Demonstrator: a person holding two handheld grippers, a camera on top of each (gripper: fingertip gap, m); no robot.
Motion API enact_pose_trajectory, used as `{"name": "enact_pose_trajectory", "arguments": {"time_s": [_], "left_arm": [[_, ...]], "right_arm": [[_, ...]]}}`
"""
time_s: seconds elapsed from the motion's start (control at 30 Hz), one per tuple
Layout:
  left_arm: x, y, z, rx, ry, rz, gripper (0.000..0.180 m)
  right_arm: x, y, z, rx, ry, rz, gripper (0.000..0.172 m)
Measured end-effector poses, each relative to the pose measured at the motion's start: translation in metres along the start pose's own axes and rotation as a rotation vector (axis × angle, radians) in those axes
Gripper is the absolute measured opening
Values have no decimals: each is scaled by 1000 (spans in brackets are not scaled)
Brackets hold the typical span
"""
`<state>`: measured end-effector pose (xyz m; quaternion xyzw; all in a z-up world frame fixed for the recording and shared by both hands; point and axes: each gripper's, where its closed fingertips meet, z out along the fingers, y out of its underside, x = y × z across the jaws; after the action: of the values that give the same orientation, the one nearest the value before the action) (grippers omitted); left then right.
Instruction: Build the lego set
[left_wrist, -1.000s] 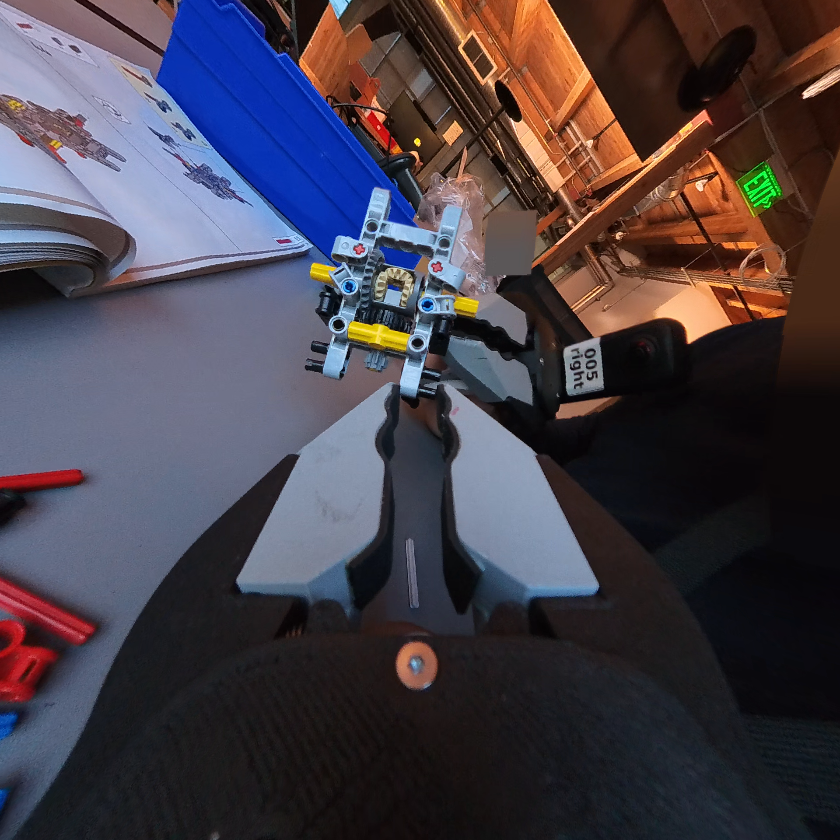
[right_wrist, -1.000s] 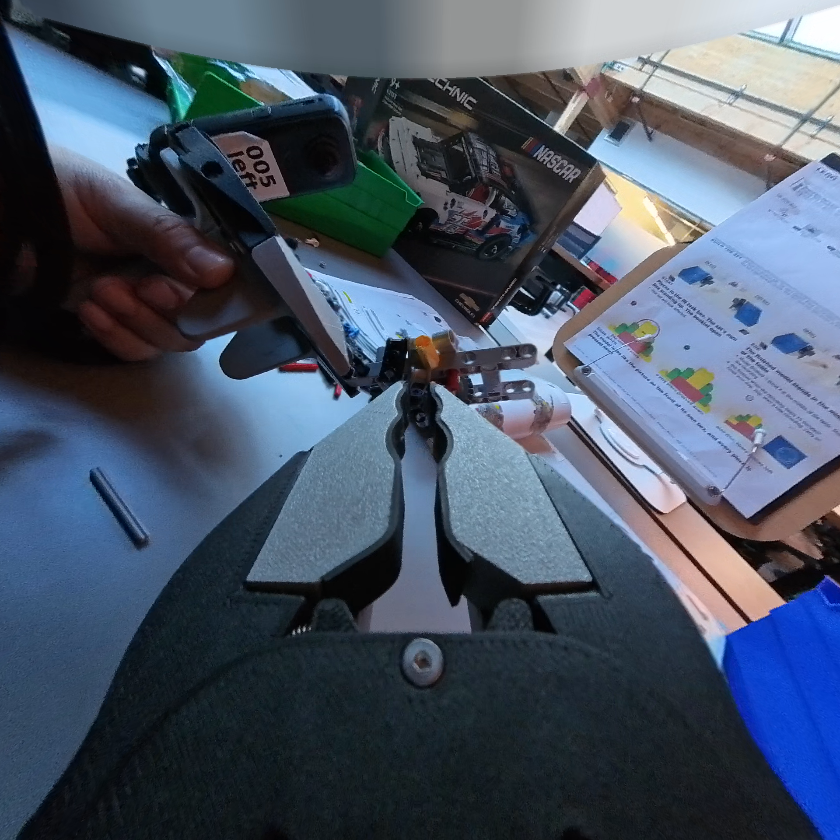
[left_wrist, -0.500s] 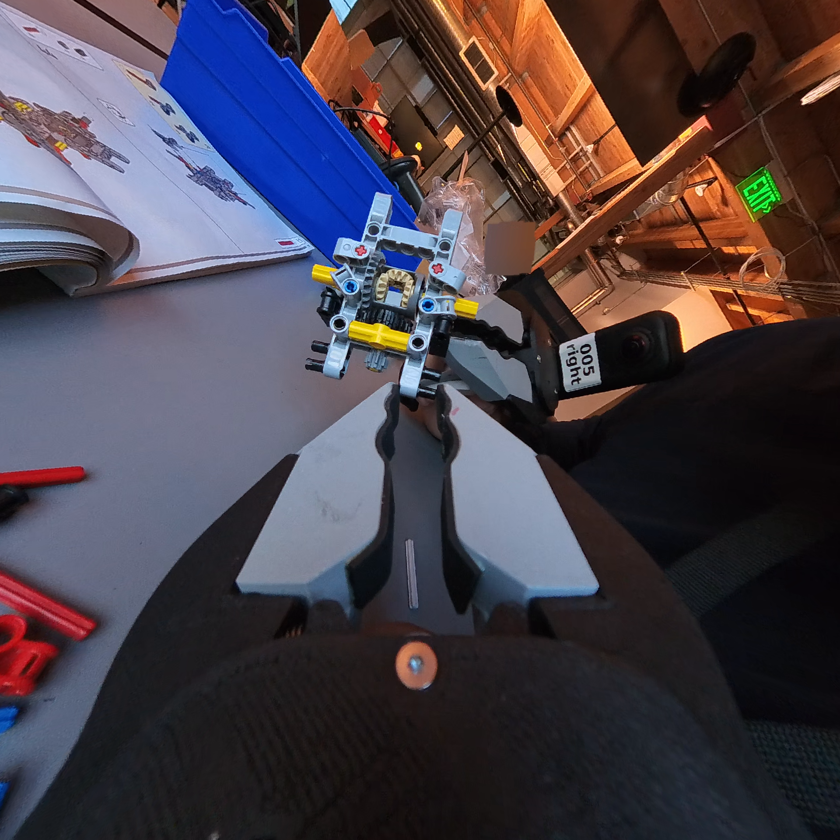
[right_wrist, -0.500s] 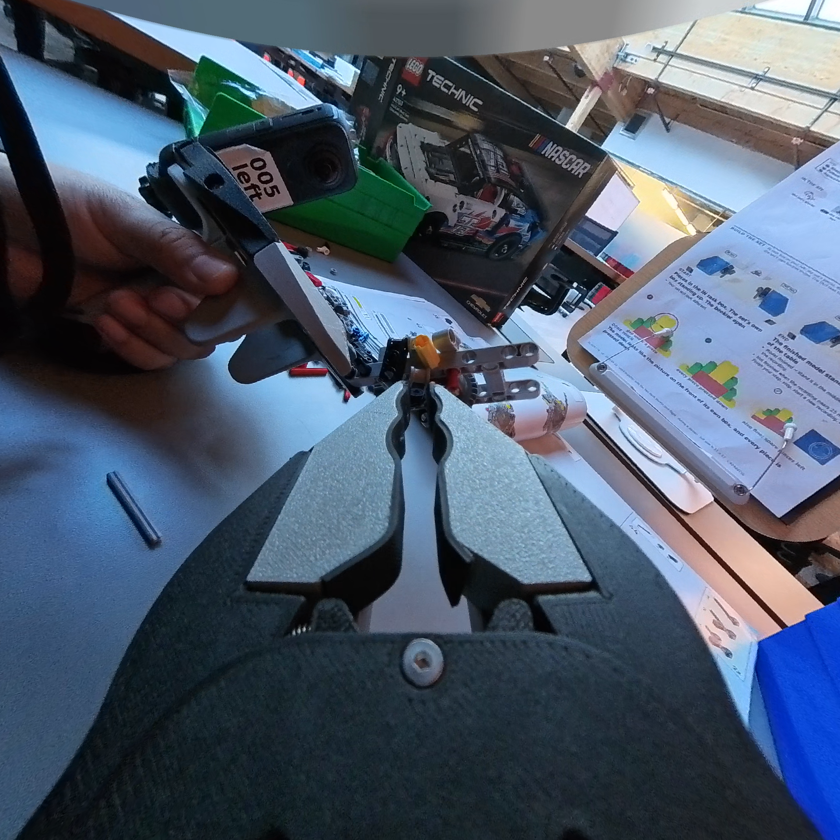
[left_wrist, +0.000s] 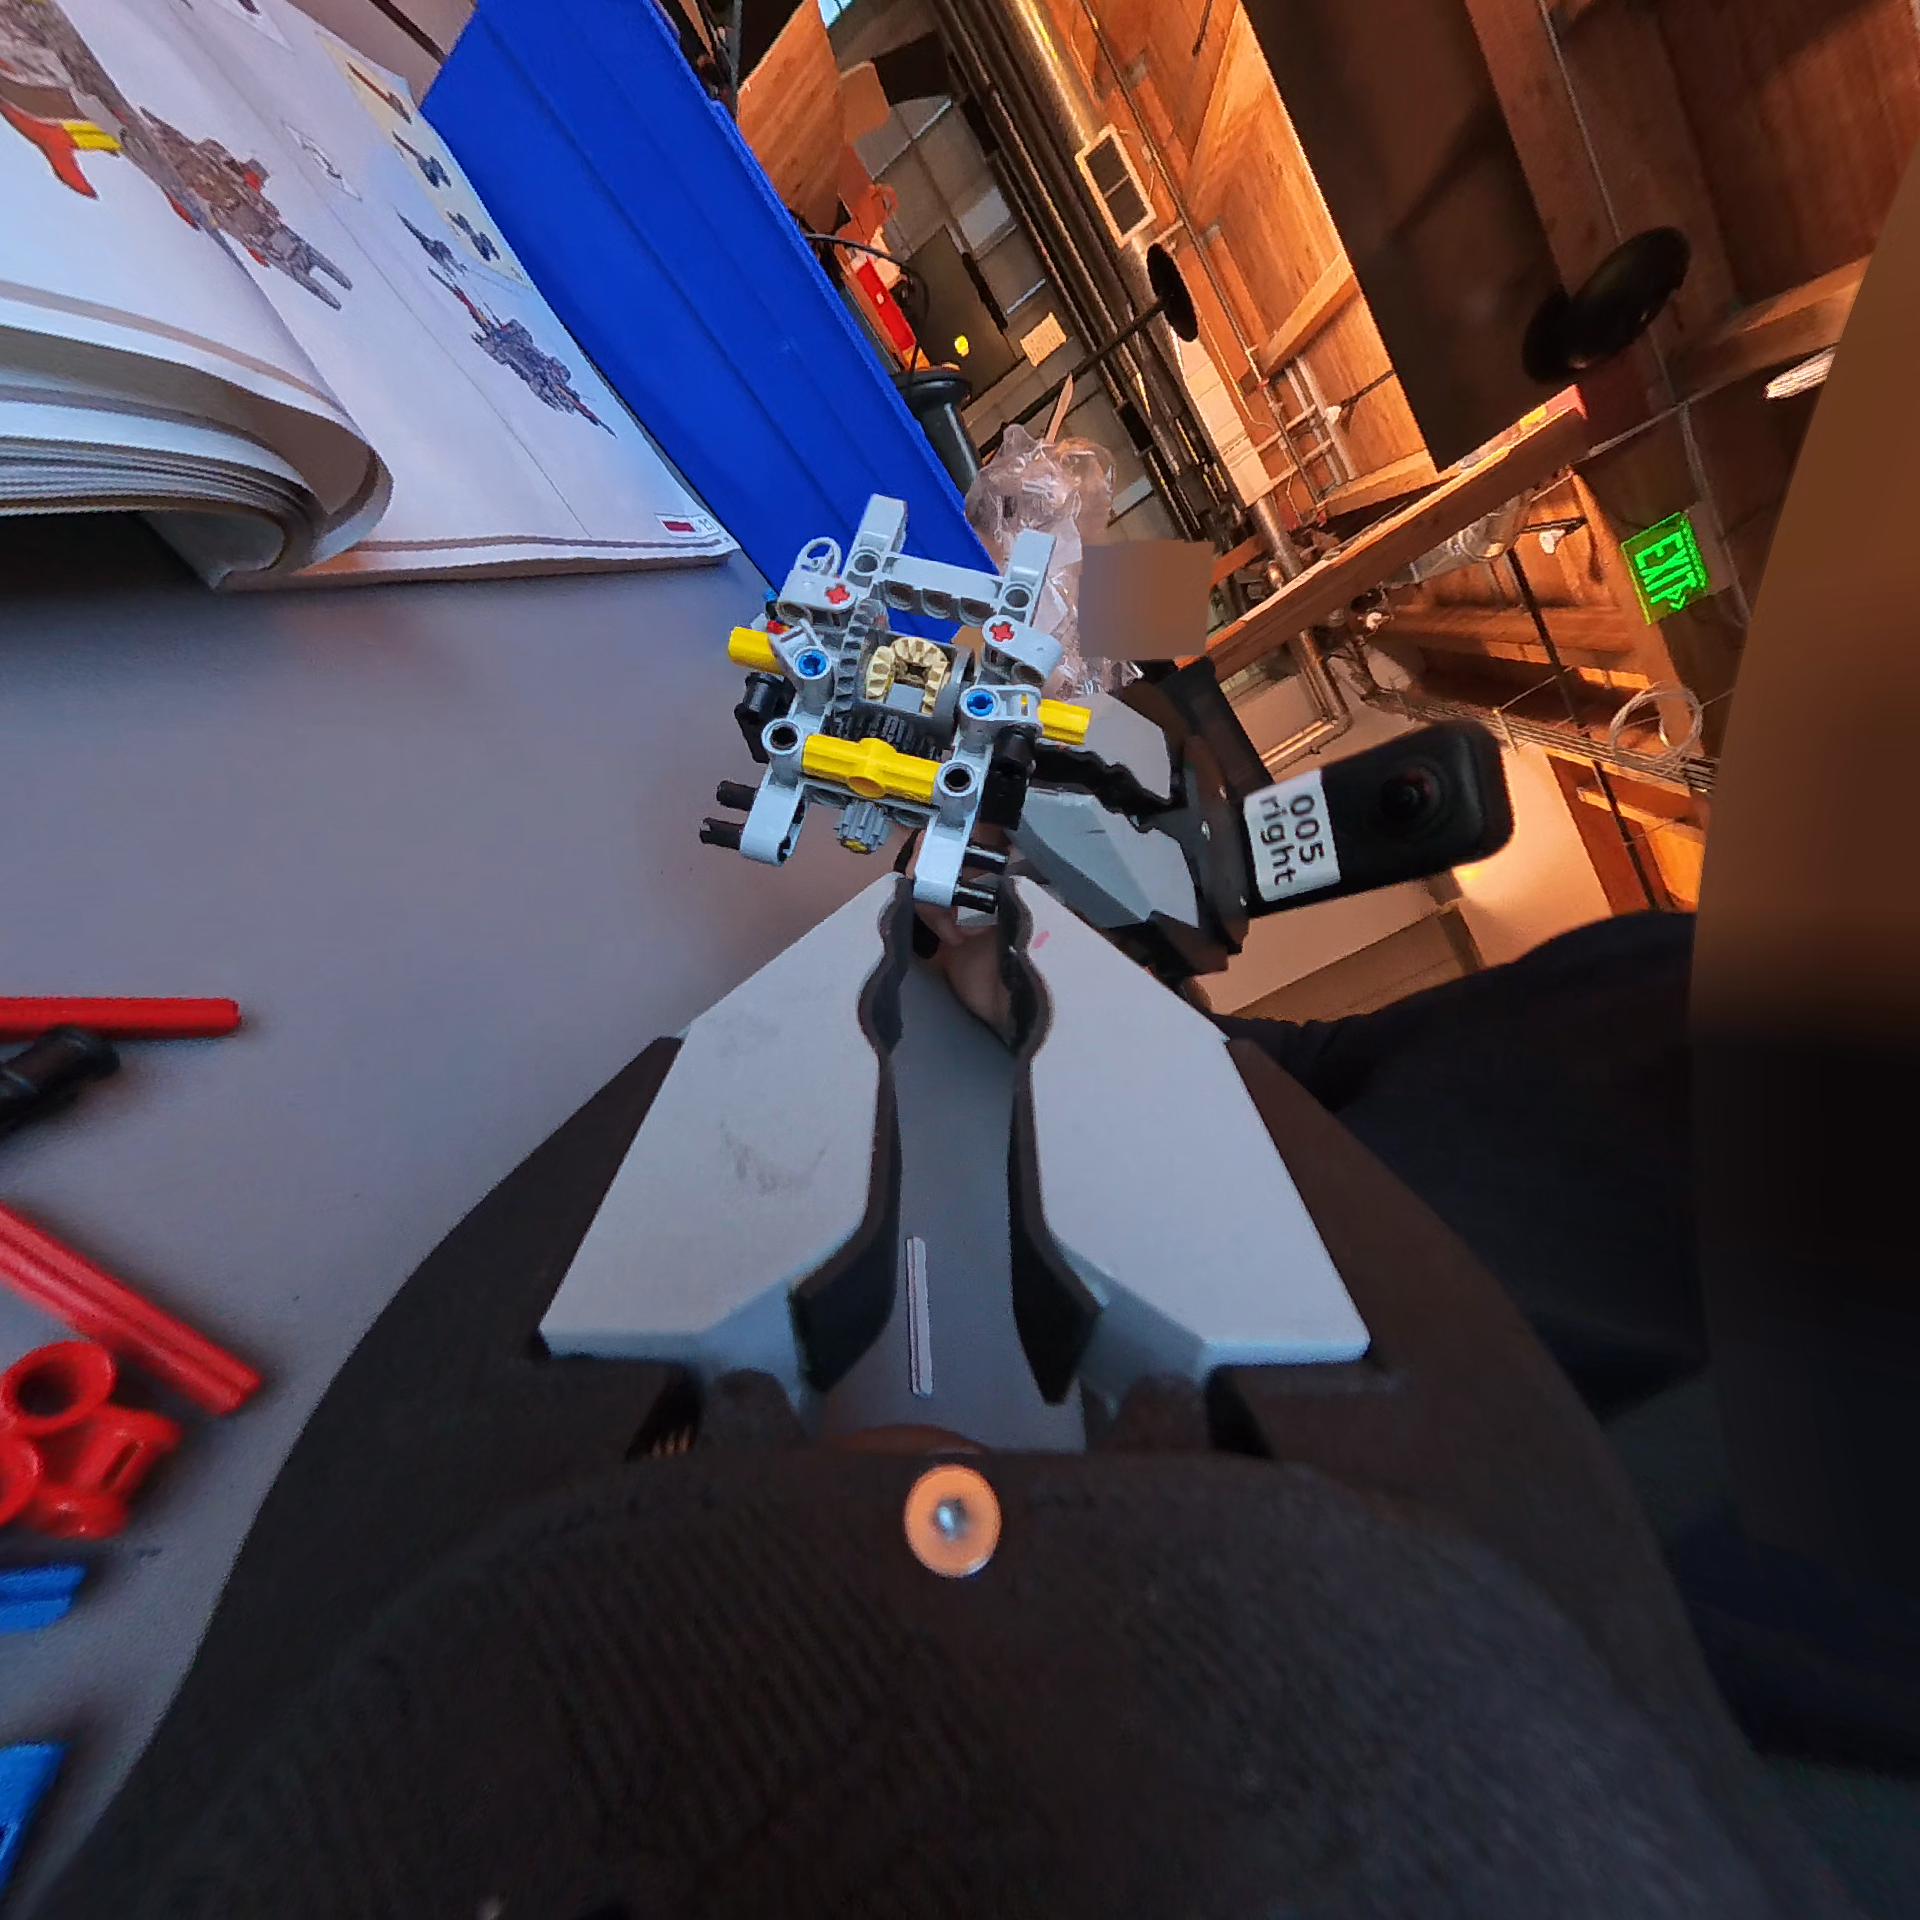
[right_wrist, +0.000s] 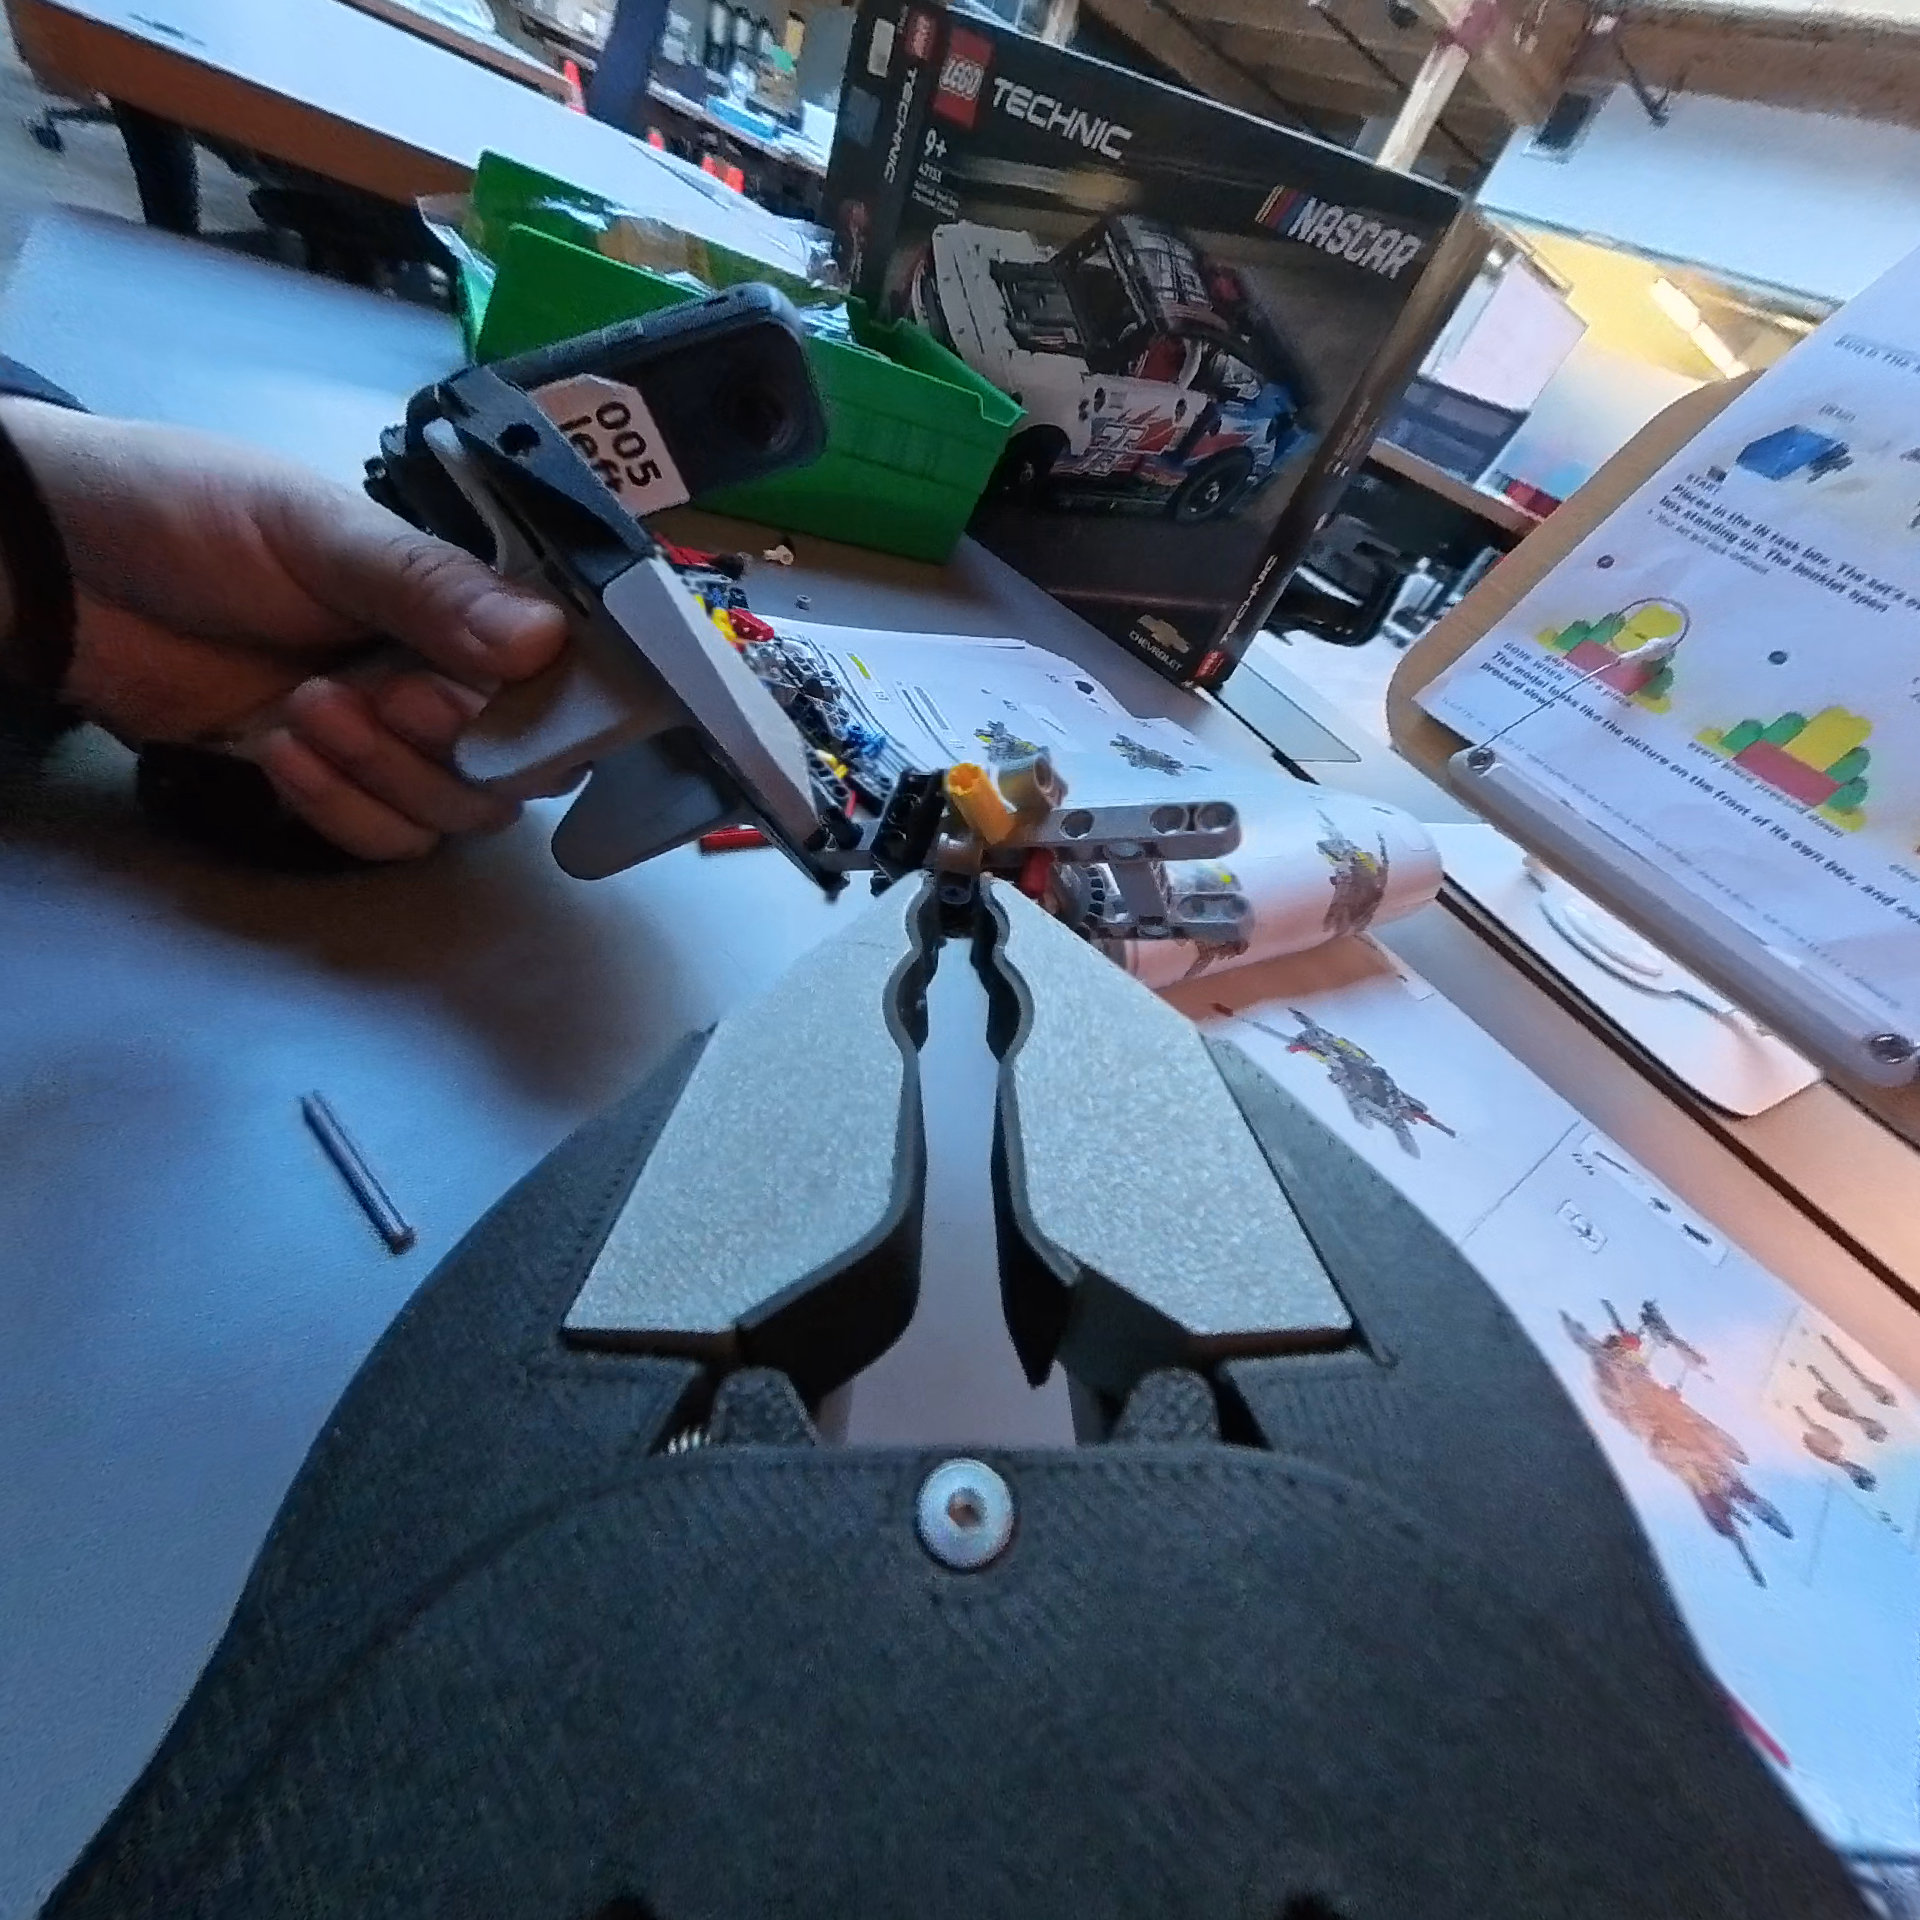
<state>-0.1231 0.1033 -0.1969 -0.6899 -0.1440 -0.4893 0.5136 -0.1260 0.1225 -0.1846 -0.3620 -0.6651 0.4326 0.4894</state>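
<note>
A small grey toy-brick assembly (left_wrist: 894, 707) with yellow axle connectors and a tan gear is held up above the grey table (left_wrist: 364, 831). My left gripper (left_wrist: 951, 904) is shut on its lower grey beam leg with black pins. In the right wrist view the assembly (right_wrist: 1132, 831) shows side-on, and the left gripper (right_wrist: 831, 847) clamps its left end. My right gripper (right_wrist: 954, 909) is shut on a small black piece under the assembly's side. In the left wrist view the right gripper (left_wrist: 1023, 774) meets the assembly's right side. A hand (right_wrist: 260, 623) holds the left gripper.
An open instruction booklet (left_wrist: 260, 312) and a blue bin (left_wrist: 675, 260) lie beyond the assembly. Red parts (left_wrist: 83, 1351) lie at the left. A green bin (right_wrist: 831, 436), a toy box (right_wrist: 1143, 312), an instruction board (right_wrist: 1714, 675) and a dark axle (right_wrist: 358, 1174) are on the table.
Both grippers keep their hold on the assembly. The right wrist view has swung a little, so the box and green bin sit lower and nearer. The assembly has barely moved.
</note>
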Motion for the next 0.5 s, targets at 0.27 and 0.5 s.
{"name": "enact_pose_trajectory", "arguments": {"time_s": [0.27,0.5], "left_arm": [[6,-6,-5,50,29,38,10],[7,-1,-6,10,-43,170,7]], "right_arm": [[7,7,-1,-30,-26,153,0],[10,14,0,-72,-8,182,0]]}}
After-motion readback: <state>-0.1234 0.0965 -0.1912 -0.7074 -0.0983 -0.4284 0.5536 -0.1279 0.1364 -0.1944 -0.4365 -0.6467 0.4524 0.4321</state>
